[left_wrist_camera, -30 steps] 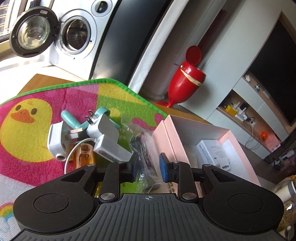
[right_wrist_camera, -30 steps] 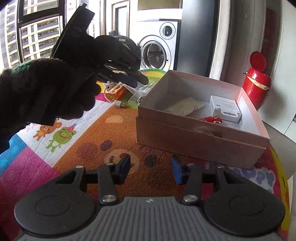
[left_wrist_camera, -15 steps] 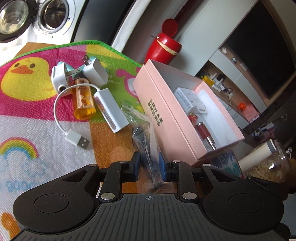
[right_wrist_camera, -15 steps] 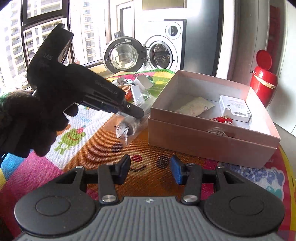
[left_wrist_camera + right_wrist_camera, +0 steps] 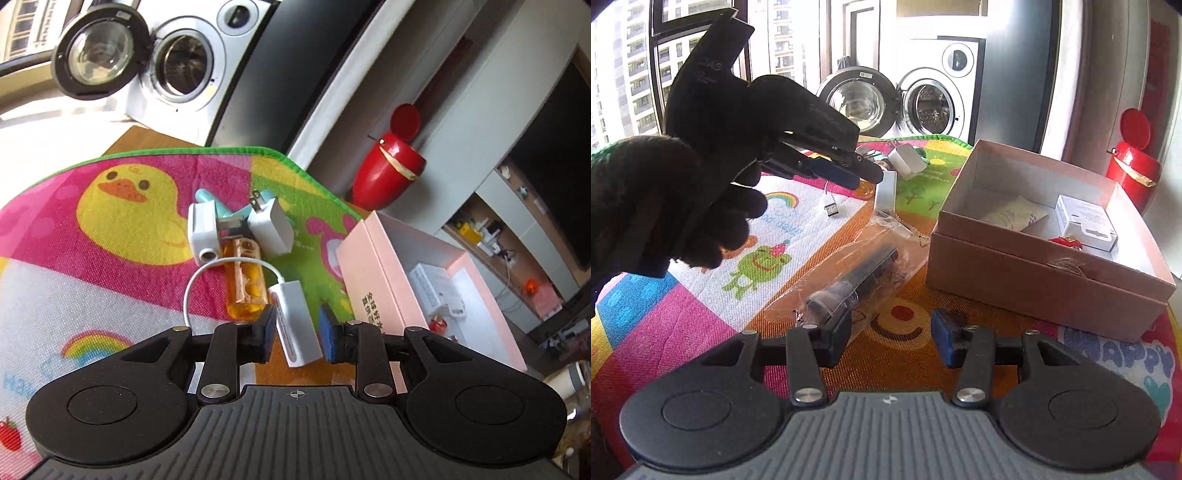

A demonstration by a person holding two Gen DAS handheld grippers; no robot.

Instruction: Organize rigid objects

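My left gripper (image 5: 297,334) is open above a white USB adapter (image 5: 295,321) that lies on the play mat; it also shows from the side in the right wrist view (image 5: 864,173). Beyond it lie an orange pill bottle (image 5: 245,282), two white plug chargers (image 5: 271,225) and a teal object. A pink box (image 5: 373,273) holds a white packaged item (image 5: 1084,221) and a small red object. A black cylinder in a clear bag (image 5: 855,280) lies on the mat in front of my open, empty right gripper (image 5: 890,334).
A red lidded bin (image 5: 388,173) stands beyond the mat's far edge. A washing machine (image 5: 177,66) with its door open stands behind. The box (image 5: 1045,266) sits right of the bag. The colourful mat (image 5: 775,254) covers the surface.
The left gripper has let go of the bagged cylinder, which now lies on the mat, and has moved back over the white USB adapter with its jaws open. The right gripper has held still.
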